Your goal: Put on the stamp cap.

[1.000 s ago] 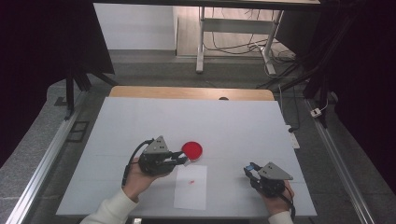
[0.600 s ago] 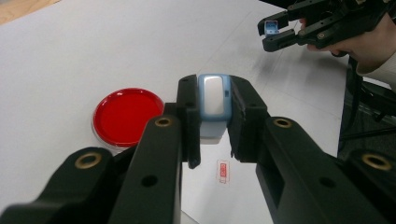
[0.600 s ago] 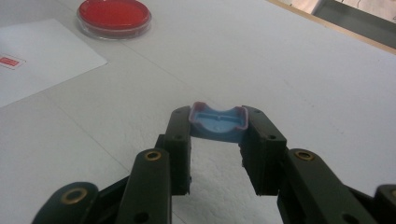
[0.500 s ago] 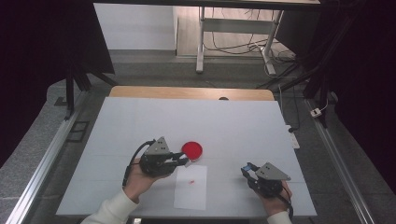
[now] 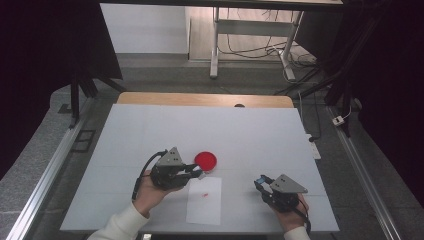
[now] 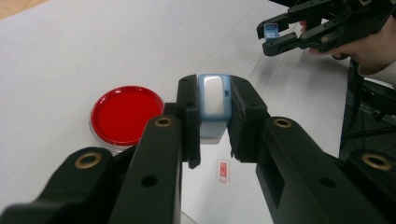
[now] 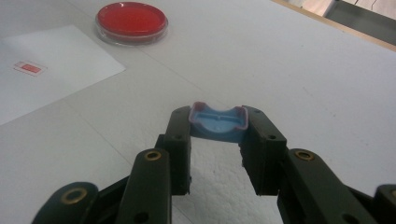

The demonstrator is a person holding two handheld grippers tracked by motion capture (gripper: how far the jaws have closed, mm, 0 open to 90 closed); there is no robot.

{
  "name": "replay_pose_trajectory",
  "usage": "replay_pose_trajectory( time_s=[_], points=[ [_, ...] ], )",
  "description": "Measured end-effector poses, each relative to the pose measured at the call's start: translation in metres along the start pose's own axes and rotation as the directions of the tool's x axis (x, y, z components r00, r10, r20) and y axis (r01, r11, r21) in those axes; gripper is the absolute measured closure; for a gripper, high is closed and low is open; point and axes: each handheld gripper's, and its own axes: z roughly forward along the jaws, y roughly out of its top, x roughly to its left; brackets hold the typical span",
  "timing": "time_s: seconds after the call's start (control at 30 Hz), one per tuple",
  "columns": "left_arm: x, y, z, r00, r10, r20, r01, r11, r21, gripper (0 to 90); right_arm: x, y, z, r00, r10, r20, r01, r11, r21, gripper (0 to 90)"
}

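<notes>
A: Status, left to right?

B: My left hand-held gripper (image 6: 212,121) is clenched on the blue-and-white stamp body (image 6: 212,105), above the paper sheet (image 5: 205,200) beside the red ink dish (image 5: 206,160). My right hand-held gripper (image 7: 217,135) grips the blue cap (image 7: 218,122) over the bench (image 5: 250,130).

A: Progress?

B: One red imprint (image 6: 223,170) is printed. I judge recapping remains. The left gripper view resolves the imprint's rectangular outline; the high view gives a speck.

red dish (image 5: 206,160) beside left gripper (image 5: 196,172)
</notes>
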Motion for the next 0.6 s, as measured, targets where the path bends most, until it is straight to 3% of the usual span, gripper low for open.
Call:
replay_pose_trajectory(
  time_s=[0.23,0.6],
  points=[
    [0.000,-0.001,0.002,1.0000,0.003,0.002,-0.003,1.0000,0.007,75.9,0.006,0.004,0.002,0.9991,0.023,-0.036,-0.023,1.000,-0.017,64.2],
    [-0.001,-0.001,0.004,1.0000,0.002,0.003,-0.002,0.9999,0.010,75.9,0.022,0.010,0.010,0.9976,-0.003,-0.069,0.001,1.000,-0.021,64.2]
  ],
)
